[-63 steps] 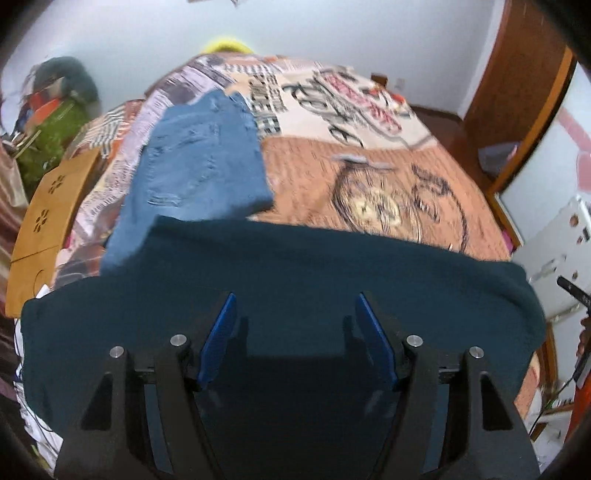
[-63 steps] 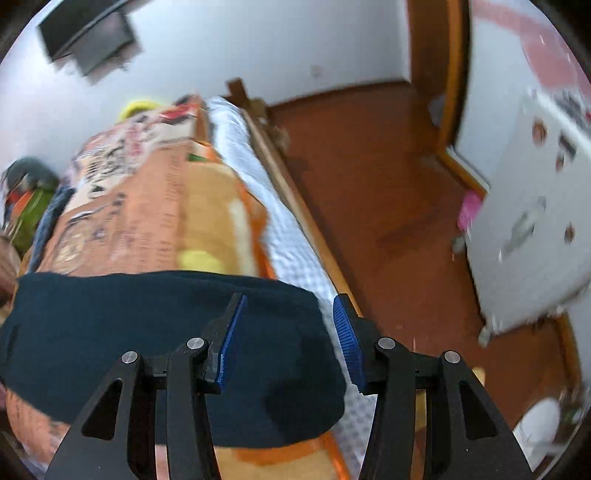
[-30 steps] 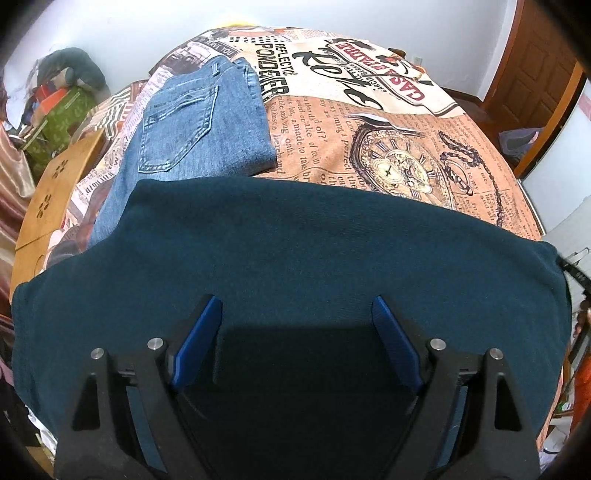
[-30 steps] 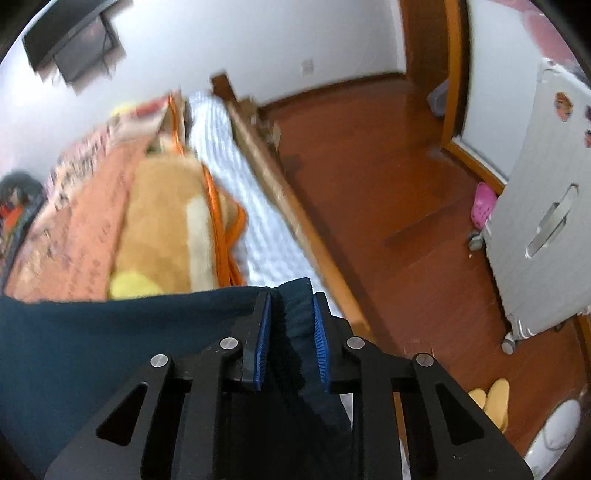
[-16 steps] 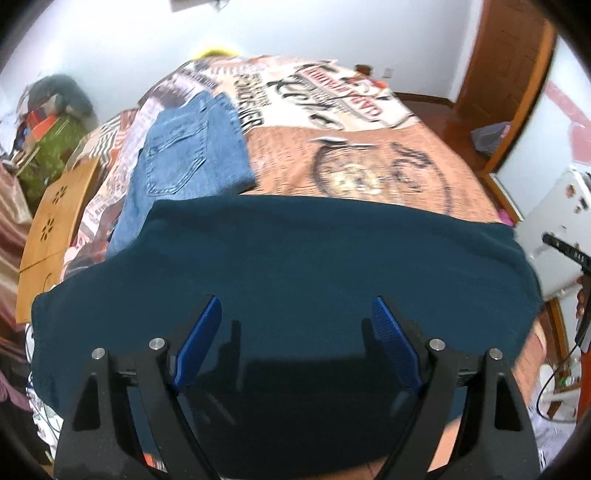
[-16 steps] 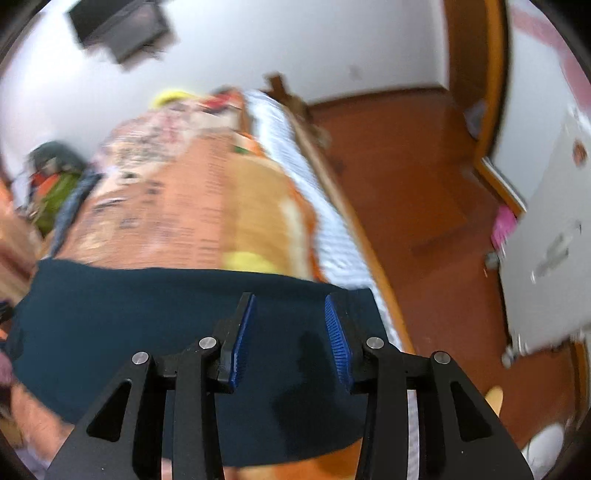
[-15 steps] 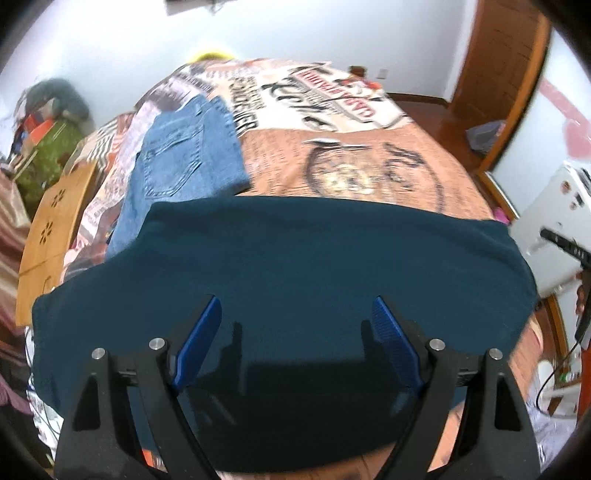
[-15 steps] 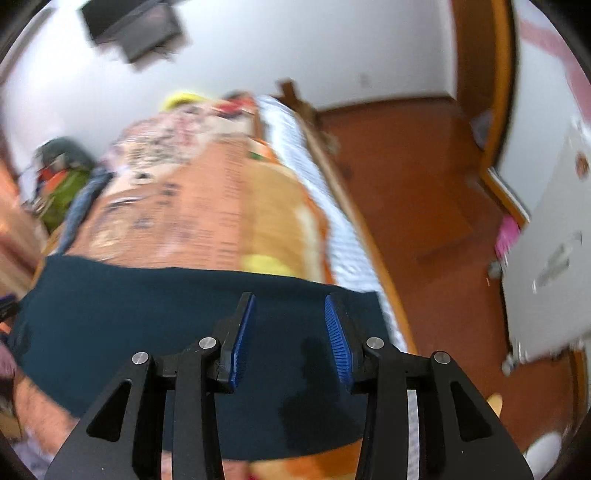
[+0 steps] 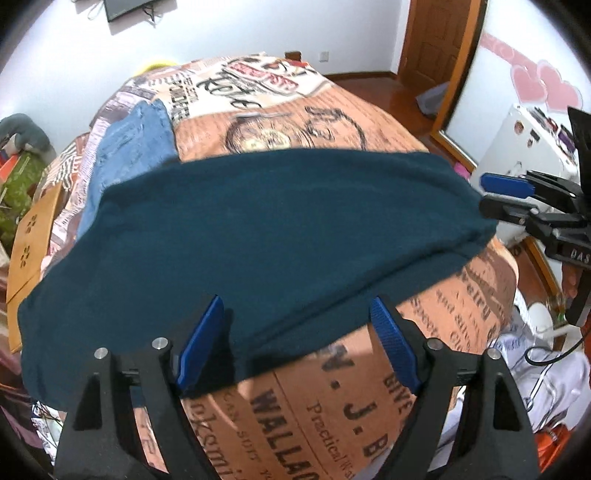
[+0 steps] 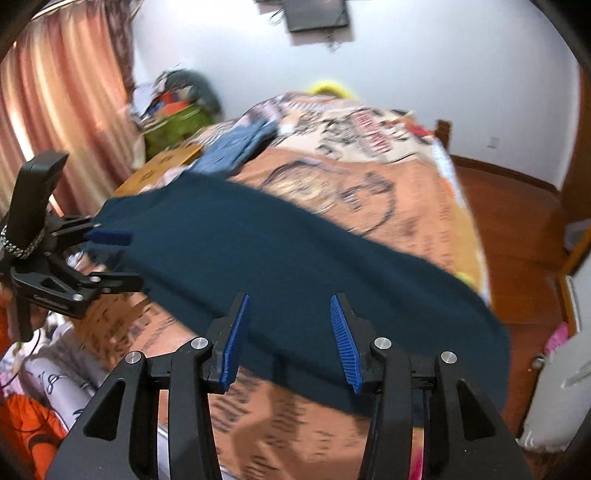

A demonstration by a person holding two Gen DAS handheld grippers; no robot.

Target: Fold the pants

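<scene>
Right hand-held gripper point(image 10: 290, 338) has let go of the dark teal fabric pants point(image 9: 258, 236) and now hangs open; left hand-held gripper point(image 9: 295, 339) is open too, pulled back. Pants lie flat across the printed orange bedspread point(image 9: 369, 398), near the folded blue jeans point(image 9: 129, 147), so this fold looks done.

I see a big bed w/ a printed blanket point(image 9: 280, 103): words, a clock & a bike drawn on it. Blue jeans point(image 9: 129, 147) lie folded on the far left part of it. A TV point(image 10: 317, 14) hangs on the white wall. Pink curtains point(image 10: 62, 92) hang by the bed's left side, near a messy pile w/ a green bag point(image 10: 177, 122). A brown door point(image 9: 436, 44) & pink heart stickers point(image 9: 543, 85) are on the right. Floor is red-brown wood point(image 10: 517, 221).
</scene>
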